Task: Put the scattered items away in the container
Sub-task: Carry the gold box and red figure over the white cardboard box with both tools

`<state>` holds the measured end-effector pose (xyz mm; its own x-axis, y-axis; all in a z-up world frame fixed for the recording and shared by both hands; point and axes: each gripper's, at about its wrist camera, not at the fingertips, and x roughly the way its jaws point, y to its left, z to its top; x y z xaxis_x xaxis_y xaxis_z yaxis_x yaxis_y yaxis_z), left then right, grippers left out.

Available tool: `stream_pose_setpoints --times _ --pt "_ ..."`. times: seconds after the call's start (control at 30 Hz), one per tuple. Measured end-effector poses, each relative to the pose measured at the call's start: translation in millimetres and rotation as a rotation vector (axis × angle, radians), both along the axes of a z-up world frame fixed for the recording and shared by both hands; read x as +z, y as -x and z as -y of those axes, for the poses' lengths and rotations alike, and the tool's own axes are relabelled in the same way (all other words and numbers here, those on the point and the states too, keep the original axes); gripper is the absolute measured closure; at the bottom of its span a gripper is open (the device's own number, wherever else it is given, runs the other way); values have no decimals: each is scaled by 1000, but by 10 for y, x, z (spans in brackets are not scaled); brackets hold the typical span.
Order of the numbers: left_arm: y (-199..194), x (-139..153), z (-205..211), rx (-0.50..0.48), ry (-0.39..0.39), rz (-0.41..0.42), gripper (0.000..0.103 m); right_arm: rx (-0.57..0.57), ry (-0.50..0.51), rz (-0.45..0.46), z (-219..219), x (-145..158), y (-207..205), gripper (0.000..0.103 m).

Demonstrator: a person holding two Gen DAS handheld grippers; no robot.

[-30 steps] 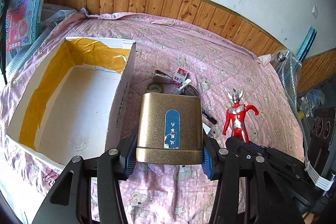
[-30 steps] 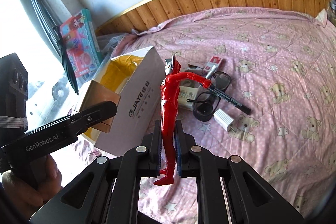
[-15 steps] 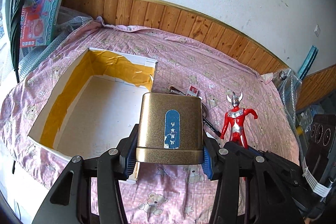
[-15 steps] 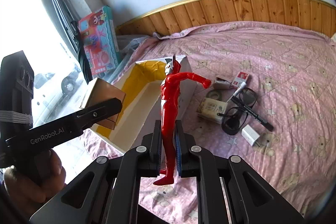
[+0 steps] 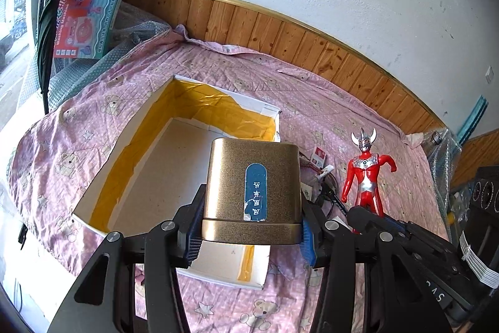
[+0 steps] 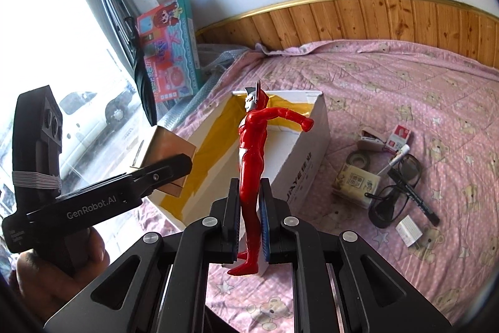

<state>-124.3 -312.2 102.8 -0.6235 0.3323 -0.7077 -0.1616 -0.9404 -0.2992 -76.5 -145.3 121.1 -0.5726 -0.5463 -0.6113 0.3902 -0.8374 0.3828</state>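
Now above the box (image 5: 162, 164): left gripper (image 5: 251, 234) pinching gold tin (image 5: 252, 186), half-hiding clutter (image 5: 321, 177); right gripper (image 6: 251, 227) clamping figure (image 6: 252, 164).

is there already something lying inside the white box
No, the left wrist view shows the white box with a bare floor, while the gold tin hangs above it in the left gripper.
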Motion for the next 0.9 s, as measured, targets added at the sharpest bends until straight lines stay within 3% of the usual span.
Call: stream_pose_setpoints --times 0.53,0.9 --pt "464 -234 346 64 1 81 52 105 -1 74 483 -160 570 91" --pt "947 -487 294 65 67 159 52 115 -19 130 617 -321 1024 91"
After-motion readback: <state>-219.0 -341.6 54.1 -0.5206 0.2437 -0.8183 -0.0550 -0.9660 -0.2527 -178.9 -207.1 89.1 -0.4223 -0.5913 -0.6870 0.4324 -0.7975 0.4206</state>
